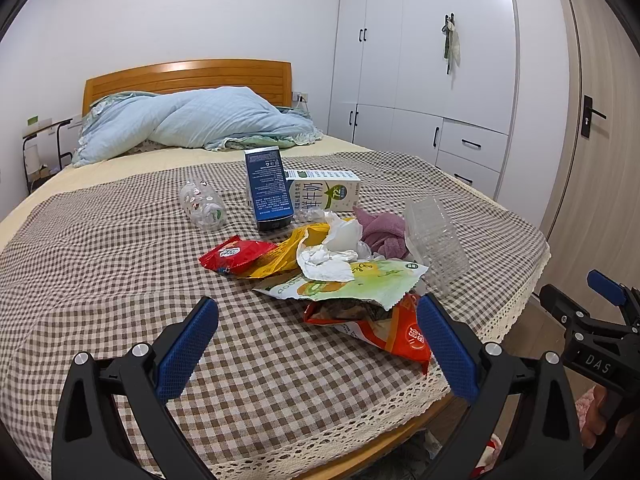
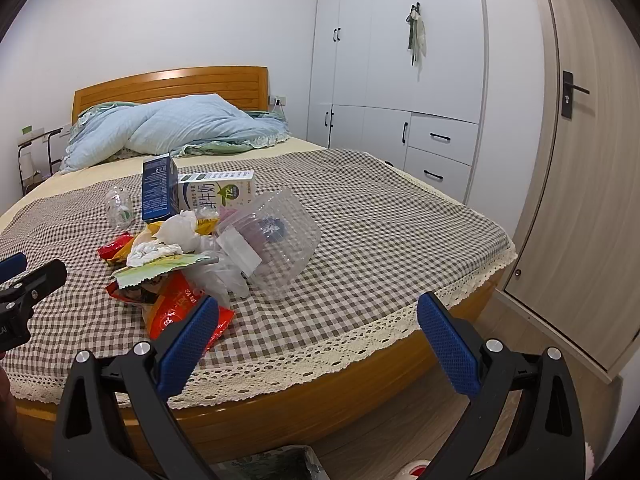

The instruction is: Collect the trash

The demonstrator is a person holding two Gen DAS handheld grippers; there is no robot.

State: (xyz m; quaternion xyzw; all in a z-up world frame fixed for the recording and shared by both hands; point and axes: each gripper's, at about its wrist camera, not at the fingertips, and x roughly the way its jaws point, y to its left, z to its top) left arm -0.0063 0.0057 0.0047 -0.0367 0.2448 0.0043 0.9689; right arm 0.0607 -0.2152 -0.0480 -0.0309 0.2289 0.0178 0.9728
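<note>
A heap of trash lies on the checked bedspread (image 1: pixel 100 264): an orange snack bag (image 1: pixel 384 332), a green wrapper (image 1: pixel 360 284), crumpled white tissue (image 1: pixel 324 260), a red packet (image 1: pixel 236 256), a clear plastic clamshell (image 1: pixel 436 240), an empty bottle (image 1: pixel 202 202), a blue box (image 1: pixel 268 188) and a milk carton (image 1: pixel 324 190). My left gripper (image 1: pixel 316 344) is open, hovering just short of the orange bag. My right gripper (image 2: pixel 318 344) is open over the bed's foot edge, with the orange bag (image 2: pixel 180 312) by its left finger and the clamshell (image 2: pixel 280 240) ahead.
A pink cloth (image 1: pixel 380 228) lies among the trash. A blue duvet (image 1: pixel 192 120) is bunched by the wooden headboard (image 1: pixel 188 76). White wardrobes (image 1: pixel 424 60) and a door (image 2: pixel 580 160) stand to the right. The bed's wooden foot rail (image 2: pixel 280 408) is below my right gripper.
</note>
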